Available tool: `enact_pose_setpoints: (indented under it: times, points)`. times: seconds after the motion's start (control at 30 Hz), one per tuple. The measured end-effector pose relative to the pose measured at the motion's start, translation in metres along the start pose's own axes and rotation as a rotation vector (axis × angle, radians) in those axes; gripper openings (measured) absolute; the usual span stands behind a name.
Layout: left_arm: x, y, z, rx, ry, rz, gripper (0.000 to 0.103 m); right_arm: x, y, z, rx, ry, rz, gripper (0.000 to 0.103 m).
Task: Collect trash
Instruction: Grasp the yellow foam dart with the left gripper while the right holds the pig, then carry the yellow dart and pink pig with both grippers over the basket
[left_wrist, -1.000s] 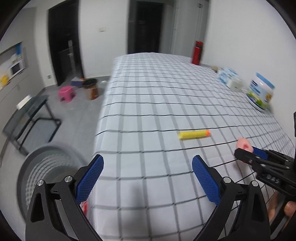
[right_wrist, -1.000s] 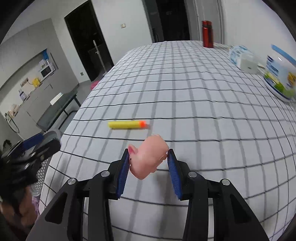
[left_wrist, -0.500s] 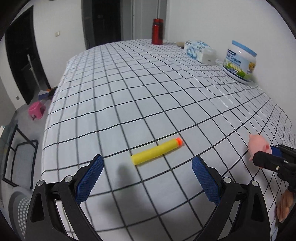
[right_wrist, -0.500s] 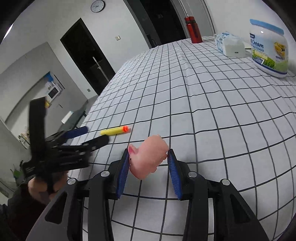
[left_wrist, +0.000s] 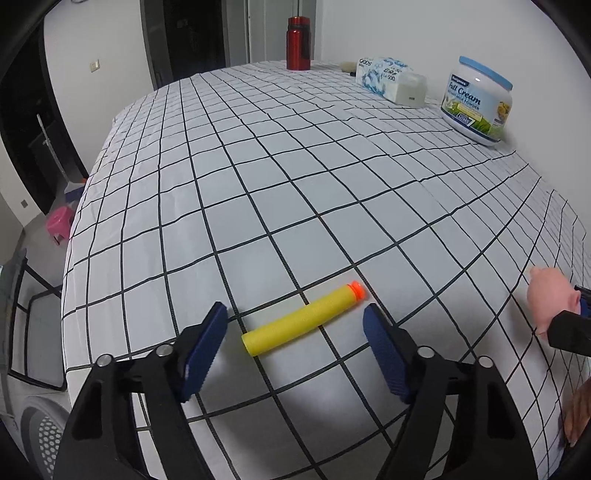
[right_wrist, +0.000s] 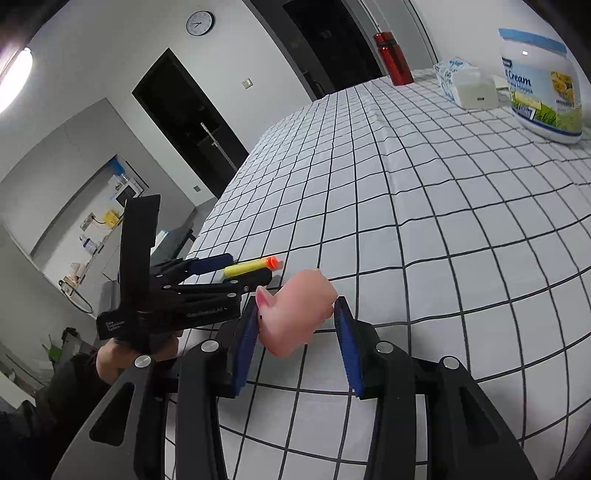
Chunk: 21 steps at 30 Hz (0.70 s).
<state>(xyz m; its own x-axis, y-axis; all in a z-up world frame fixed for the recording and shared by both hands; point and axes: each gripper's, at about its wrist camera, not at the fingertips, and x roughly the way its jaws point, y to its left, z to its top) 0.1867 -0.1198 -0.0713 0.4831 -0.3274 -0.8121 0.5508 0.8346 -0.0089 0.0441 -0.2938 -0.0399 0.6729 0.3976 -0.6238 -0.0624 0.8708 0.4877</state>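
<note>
One foam dart (left_wrist: 303, 322), one pink pig toy (right_wrist: 297, 312), one red bottle (left_wrist: 298, 43), one milk powder jar (left_wrist: 477, 103) on checked worktop (left_wrist: 295, 177). Dart lies flat between your left claw (left_wrist: 295, 343) pads, untouched; jaws have just been closing. Your right claw (right_wrist: 295, 332) grips pig, held above cloth, both claws angled down.

Yellow foam dart (left_wrist: 301, 321) flat; pink pig toy (right_wrist: 297, 314) clamped.

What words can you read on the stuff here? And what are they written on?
"Full Cream": big white jar with the blue lid; its smaller print is too blurred.
"500": blue-and-white tissue pack; its other print is blurred.
"Data Acquisition System": handle of the left gripper, only just readable.
</note>
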Motion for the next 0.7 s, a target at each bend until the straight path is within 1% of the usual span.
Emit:
enact_pose_setpoints:
  times: [0.07,0.1,0.17,0.2,0.23,0.27,0.37,0.43,0.6,0.7]
  points:
    - [-0.002,-0.002,-0.001,0.000,-0.003,0.000,0.061,0.000,-0.001,0.000,0.004,0.000,-0.002,0.040]
    - [-0.004,-0.004,-0.002,0.001,-0.005,-0.001,0.058,0.000,-0.001,0.001,0.003,-0.003,-0.004,0.040]
    - [-0.007,-0.007,-0.005,-0.002,-0.005,0.000,0.048,-0.001,-0.001,0.002,0.002,-0.008,-0.004,0.040]
    - [-0.009,-0.009,-0.007,-0.008,-0.006,0.004,0.045,0.000,-0.002,0.003,0.002,-0.008,-0.004,0.040]
    - [-0.011,-0.011,-0.009,-0.013,-0.005,0.008,0.039,0.001,-0.003,0.003,0.002,-0.007,-0.004,0.040]
    - [-0.013,-0.012,-0.011,-0.016,-0.005,0.009,0.030,0.001,-0.003,0.003,0.003,-0.006,-0.003,0.040]
    - [-0.017,-0.017,-0.015,-0.042,-0.001,0.023,0.015,0.002,-0.004,0.004,0.002,-0.007,-0.004,0.040]
    - [-0.019,-0.019,-0.018,-0.064,0.003,0.035,0.013,0.002,-0.005,0.005,0.002,-0.009,-0.004,0.040]
    - [-0.031,-0.018,-0.031,-0.144,0.008,0.069,0.013,0.005,-0.005,0.003,-0.001,0.001,-0.011,0.040]
    - [-0.044,-0.013,-0.042,-0.184,-0.010,0.099,0.013,0.008,0.000,0.003,-0.016,0.011,-0.014,0.040]
